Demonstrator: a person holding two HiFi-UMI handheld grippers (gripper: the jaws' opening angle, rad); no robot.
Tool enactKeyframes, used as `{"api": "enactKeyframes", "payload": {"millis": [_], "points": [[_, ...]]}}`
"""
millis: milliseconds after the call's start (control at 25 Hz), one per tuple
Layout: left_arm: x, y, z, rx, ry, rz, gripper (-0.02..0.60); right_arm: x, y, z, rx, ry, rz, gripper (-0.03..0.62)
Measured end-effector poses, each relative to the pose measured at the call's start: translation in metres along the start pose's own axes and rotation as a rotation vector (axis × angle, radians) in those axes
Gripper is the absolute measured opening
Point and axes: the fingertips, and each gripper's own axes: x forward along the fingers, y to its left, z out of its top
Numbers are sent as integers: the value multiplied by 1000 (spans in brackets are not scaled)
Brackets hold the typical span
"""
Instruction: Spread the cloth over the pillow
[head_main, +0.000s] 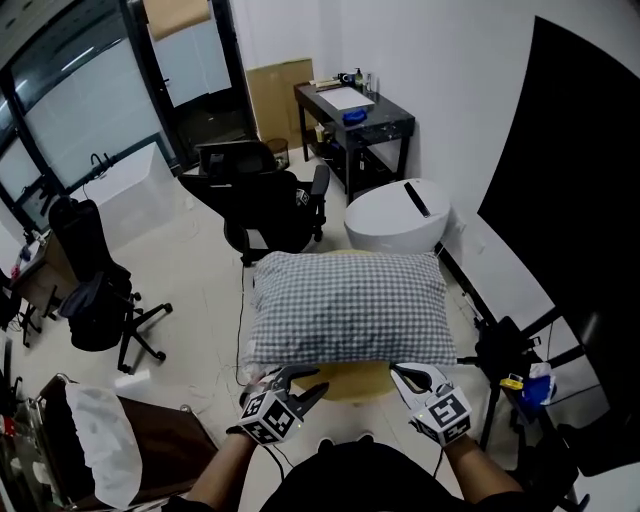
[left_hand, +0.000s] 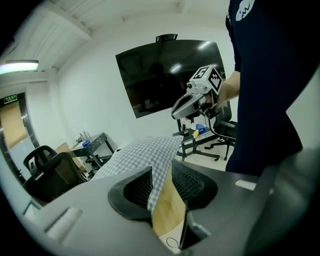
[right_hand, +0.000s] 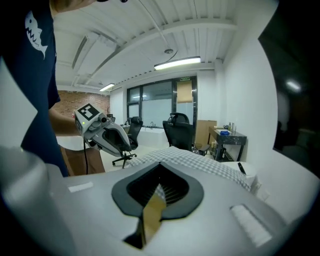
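Grey-and-white checked cloth (head_main: 348, 305) is laid over the pillow, which is hidden under it, on a wooden counter (head_main: 356, 383). Its near edge is pinched at one corner by the left hand-held gripper (head_main: 300, 380) and at the other by the right hand-held gripper (head_main: 405, 374).

1. Head view: bright, even room light. The glazed wall (head_main: 90, 110) is pale, the cloth (head_main: 345, 305) checks are sharp, and shadows are soft.
2. Gripper views: strong fisheye bending, with dark vignetted corners.
3. The ceiling tube (right_hand: 177, 62) glares, and the black panel (left_hand: 170, 75) carries reflections.
4. Left gripper (left_hand: 161, 175) and right gripper (right_hand: 159, 182) housings are soft near the lens.
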Motion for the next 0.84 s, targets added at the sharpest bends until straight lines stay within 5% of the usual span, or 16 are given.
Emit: {"api": "enactKeyframes", "payload": {"millis": [840], "points": [[-54, -42, -19, 24, -88, -46, 114, -16, 78, 15, 45, -75, -87, 6]]}}
